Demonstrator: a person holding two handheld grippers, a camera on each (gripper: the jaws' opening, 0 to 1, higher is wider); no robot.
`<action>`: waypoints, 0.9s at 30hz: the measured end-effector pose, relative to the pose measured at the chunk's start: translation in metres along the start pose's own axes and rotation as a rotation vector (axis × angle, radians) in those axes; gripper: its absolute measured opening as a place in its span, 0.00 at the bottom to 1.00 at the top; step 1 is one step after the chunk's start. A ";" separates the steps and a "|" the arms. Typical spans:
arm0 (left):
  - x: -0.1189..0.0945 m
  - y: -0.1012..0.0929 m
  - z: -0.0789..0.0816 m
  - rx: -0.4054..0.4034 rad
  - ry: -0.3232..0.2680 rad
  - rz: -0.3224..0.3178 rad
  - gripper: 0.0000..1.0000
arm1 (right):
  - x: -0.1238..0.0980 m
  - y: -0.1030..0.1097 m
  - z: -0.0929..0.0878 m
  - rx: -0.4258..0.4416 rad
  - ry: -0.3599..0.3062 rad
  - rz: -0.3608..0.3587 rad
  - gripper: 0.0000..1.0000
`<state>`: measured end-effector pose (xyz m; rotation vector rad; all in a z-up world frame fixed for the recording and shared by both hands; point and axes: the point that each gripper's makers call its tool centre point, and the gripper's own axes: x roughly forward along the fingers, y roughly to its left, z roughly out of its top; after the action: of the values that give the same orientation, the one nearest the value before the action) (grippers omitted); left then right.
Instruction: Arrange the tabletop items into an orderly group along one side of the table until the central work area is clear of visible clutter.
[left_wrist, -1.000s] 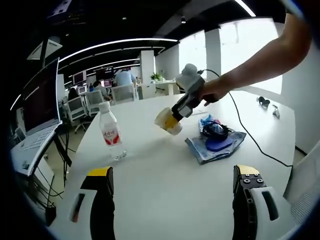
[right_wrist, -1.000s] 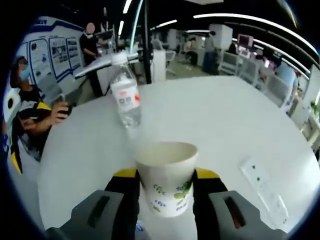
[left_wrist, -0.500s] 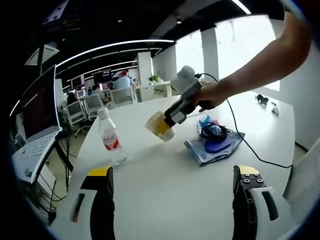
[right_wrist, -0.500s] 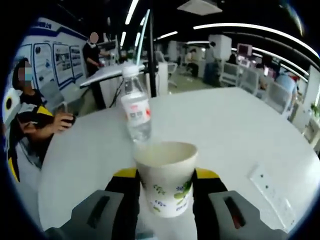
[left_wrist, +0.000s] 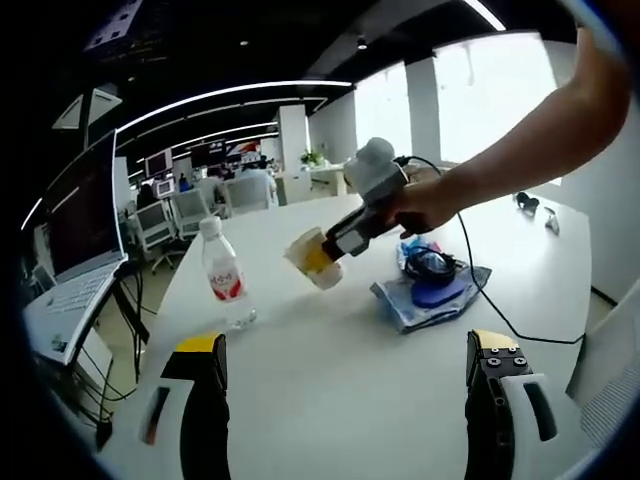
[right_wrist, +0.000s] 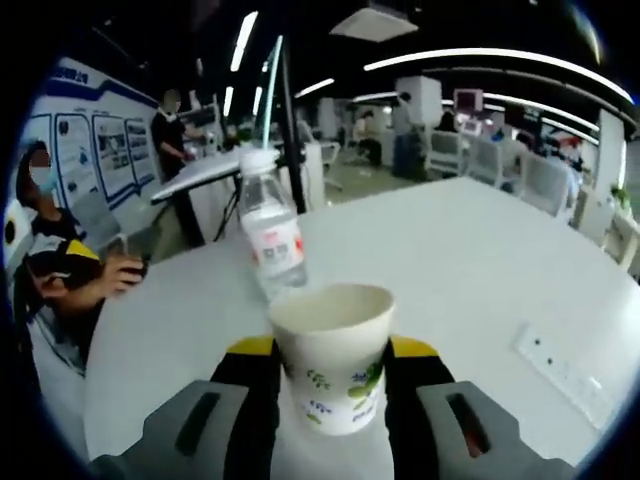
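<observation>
Your right claw (right_wrist: 330, 375) is clamped on the paper cup (right_wrist: 331, 355), held above the worktop (right_wrist: 480, 250) near the water bottle (right_wrist: 271, 240). Left claw (left_wrist: 345, 385) gapes wide, holding nothing.

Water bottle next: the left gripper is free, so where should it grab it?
Probably the water bottle at its labelled mid-body, approached level from the side facing the left gripper: it stands upright and round, and the open jaws look wider than it.
</observation>
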<state>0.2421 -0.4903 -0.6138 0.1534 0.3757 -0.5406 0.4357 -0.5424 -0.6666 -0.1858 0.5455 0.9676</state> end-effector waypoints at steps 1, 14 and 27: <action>0.000 0.000 -0.001 -0.001 0.002 -0.001 1.00 | 0.000 0.000 0.000 0.006 -0.003 0.001 0.37; -0.006 0.008 -0.007 -0.020 0.010 0.028 1.00 | 0.018 0.012 0.007 0.002 -0.014 -0.015 0.37; -0.012 0.016 -0.013 -0.028 0.019 0.051 1.00 | 0.035 0.008 0.014 0.017 -0.029 -0.033 0.37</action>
<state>0.2376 -0.4681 -0.6203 0.1407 0.3971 -0.4840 0.4493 -0.5068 -0.6726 -0.1649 0.5226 0.9319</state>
